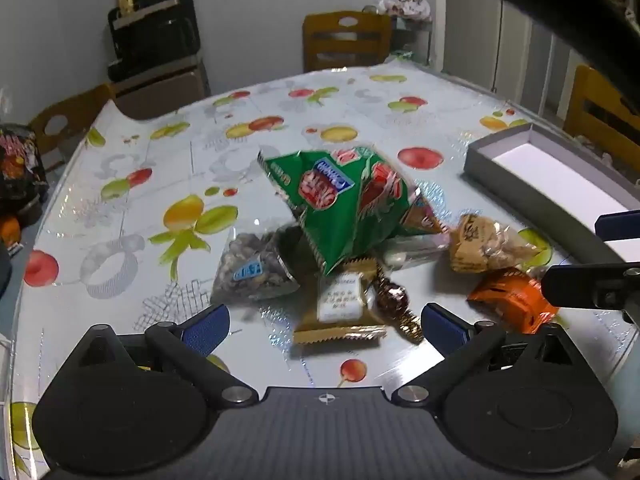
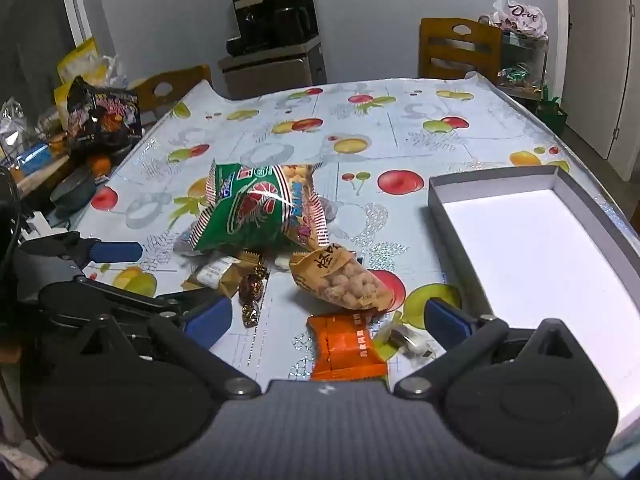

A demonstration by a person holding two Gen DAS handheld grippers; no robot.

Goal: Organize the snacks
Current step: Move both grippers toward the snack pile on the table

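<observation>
Orange packet point(image 2: 347, 350) just ahead of the right gripper point(image 2: 328, 320), between its jaws, both spread wide and gripping nothing. Beyond it, peanut bag point(image 2: 344, 280), then green snack bag point(image 2: 260, 212) atop the pile. Off the right jaw, grey box point(image 2: 492, 184) on the tabletop point(image 2: 400, 120). Left gripper point(image 1: 324, 324) likewise wide and unloaded, gold-edged packet point(image 1: 340, 312) and brown candy point(image 1: 394, 300) between its jaws, seed bag point(image 1: 252, 272) just past the left one.

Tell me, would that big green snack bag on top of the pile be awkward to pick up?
Probably a little. The green snack bag looks puffy and crinkled, so it is likely light and would give under a pinch. Its glossy film may be slippery. It leans on smaller packets, like the peanut packet, so lifting it might shift them.
</observation>
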